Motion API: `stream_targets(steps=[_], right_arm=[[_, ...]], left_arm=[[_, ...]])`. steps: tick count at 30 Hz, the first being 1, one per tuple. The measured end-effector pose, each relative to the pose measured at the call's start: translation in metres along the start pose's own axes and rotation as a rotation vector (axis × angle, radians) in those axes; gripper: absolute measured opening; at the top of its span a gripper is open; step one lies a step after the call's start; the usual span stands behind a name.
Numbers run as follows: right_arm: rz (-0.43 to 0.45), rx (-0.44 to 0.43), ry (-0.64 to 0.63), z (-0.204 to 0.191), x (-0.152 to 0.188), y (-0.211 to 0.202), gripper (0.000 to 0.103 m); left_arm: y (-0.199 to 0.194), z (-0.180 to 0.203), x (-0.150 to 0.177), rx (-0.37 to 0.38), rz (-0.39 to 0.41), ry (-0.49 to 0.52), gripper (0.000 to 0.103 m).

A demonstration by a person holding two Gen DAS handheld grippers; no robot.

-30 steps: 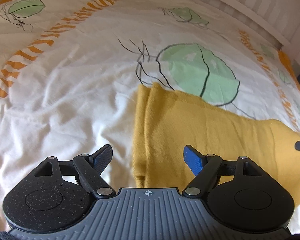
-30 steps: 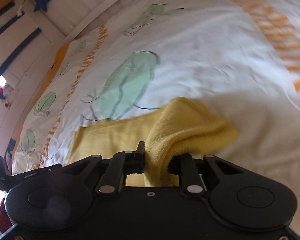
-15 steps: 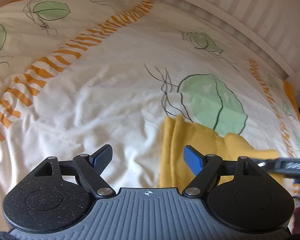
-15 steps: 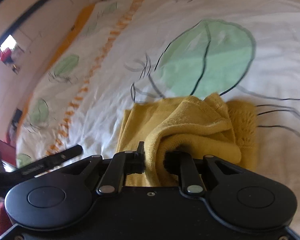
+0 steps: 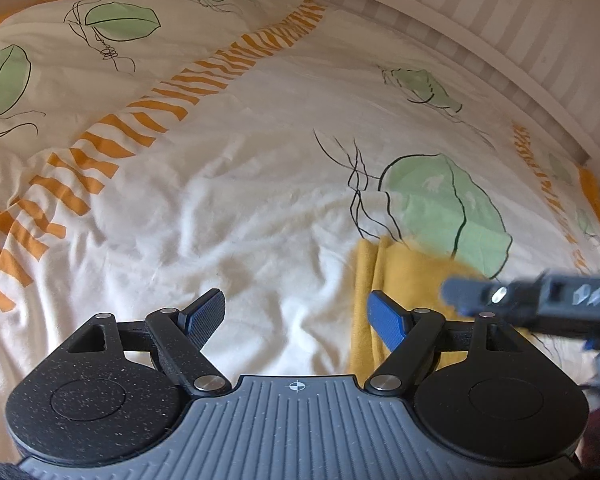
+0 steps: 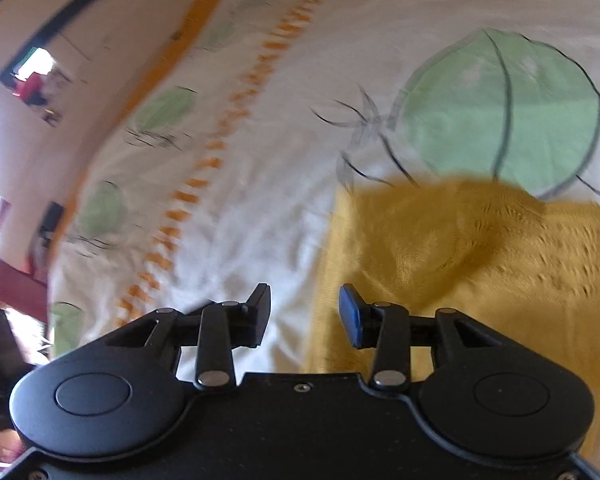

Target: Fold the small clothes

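A mustard-yellow knit garment [image 6: 480,248] lies folded on the white bedspread, with a raised hump in its top layer. In the left wrist view only its left edge [image 5: 380,276] shows, at the right. My right gripper [image 6: 304,314] is open and empty, just above the garment's left edge. It also crosses the right side of the left wrist view [image 5: 540,304], blurred. My left gripper [image 5: 296,314] is open and empty over bare bedspread, left of the garment.
The bedspread [image 5: 220,200] is white with green leaf prints and orange striped bands. A white slatted bed rail [image 5: 500,20] runs along the far side. A room wall with a bright opening [image 6: 32,76] lies to the left in the right wrist view.
My right gripper opened and let go of the yellow garment's folded end, which now lies on the rest. My left gripper drew back to the left, away from the garment.
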State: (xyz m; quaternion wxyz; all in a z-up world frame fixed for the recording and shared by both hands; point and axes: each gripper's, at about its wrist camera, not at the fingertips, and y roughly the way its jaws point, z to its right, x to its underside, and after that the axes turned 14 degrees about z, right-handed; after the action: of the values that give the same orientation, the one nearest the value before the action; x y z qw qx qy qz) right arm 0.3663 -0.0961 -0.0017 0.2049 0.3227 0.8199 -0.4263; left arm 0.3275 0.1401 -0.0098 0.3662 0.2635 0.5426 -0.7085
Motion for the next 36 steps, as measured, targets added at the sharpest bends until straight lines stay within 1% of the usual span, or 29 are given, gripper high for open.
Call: stream_targets(steps=[2,4,5,7,9,11,13,17,21,24,26,27,28,29,30,31,36], right_arm=[[0.027,-0.023,-0.022,-0.008,-0.006,-0.006,0.051],[0.052,-0.032,-0.047,-0.011,-0.011,-0.012,0.058],[0.062,-0.029,-0.062,-0.010,-0.012,-0.017,0.059],[0.071,-0.002,-0.096,-0.007,-0.012,-0.022,0.059],[0.066,0.037,-0.136,-0.003,-0.004,-0.026,0.059],[0.055,0.058,-0.196,0.000,0.010,-0.035,0.060],[0.038,0.057,-0.276,-0.002,0.030,-0.042,0.060],[-0.002,0.016,-0.471,-0.019,0.080,-0.051,0.059],[0.025,-0.048,-0.668,-0.044,0.123,-0.057,0.058],[0.043,-0.056,-0.795,-0.058,0.143,-0.054,0.058],[0.043,-0.023,-0.881,-0.064,0.152,-0.048,0.057],[0.046,-0.003,-0.916,-0.064,0.155,-0.045,0.055],[0.045,0.008,-0.942,-0.064,0.156,-0.041,0.049],[0.041,0.019,-0.953,-0.062,0.156,-0.039,0.039],[0.042,0.027,-0.948,-0.060,0.155,-0.038,0.008],[0.055,0.027,-0.926,-0.055,0.151,-0.038,0.010],[0.191,0.012,-0.716,-0.036,0.128,-0.067,0.010]], left_arm=[[0.000,0.000,0.001,0.000,-0.002,0.003,0.077],[0.001,0.001,0.002,0.002,-0.006,0.008,0.077],[0.002,0.001,0.003,0.003,-0.009,0.011,0.077],[0.003,0.003,0.004,0.008,-0.013,0.018,0.077],[0.004,0.006,0.007,0.012,-0.020,0.027,0.077],[0.005,0.008,0.008,0.022,-0.029,0.037,0.077],[0.006,0.011,0.010,0.037,-0.039,0.043,0.077],[0.007,0.015,0.012,0.068,-0.055,0.044,0.077],[0.008,0.019,0.014,0.088,-0.069,0.047,0.077],[0.009,0.021,0.016,0.106,-0.081,0.042,0.077],[0.010,0.022,0.016,0.119,-0.091,0.034,0.077],[0.010,0.022,0.016,0.124,-0.094,0.030,0.077],[0.010,0.023,0.017,0.129,-0.097,0.027,0.077],[0.011,0.024,0.017,0.137,-0.101,0.026,0.077],[0.011,0.026,0.017,0.145,-0.102,0.025,0.077],[0.011,0.028,0.018,0.157,-0.104,0.024,0.077],[0.017,0.037,0.020,0.251,-0.145,-0.025,0.077]])
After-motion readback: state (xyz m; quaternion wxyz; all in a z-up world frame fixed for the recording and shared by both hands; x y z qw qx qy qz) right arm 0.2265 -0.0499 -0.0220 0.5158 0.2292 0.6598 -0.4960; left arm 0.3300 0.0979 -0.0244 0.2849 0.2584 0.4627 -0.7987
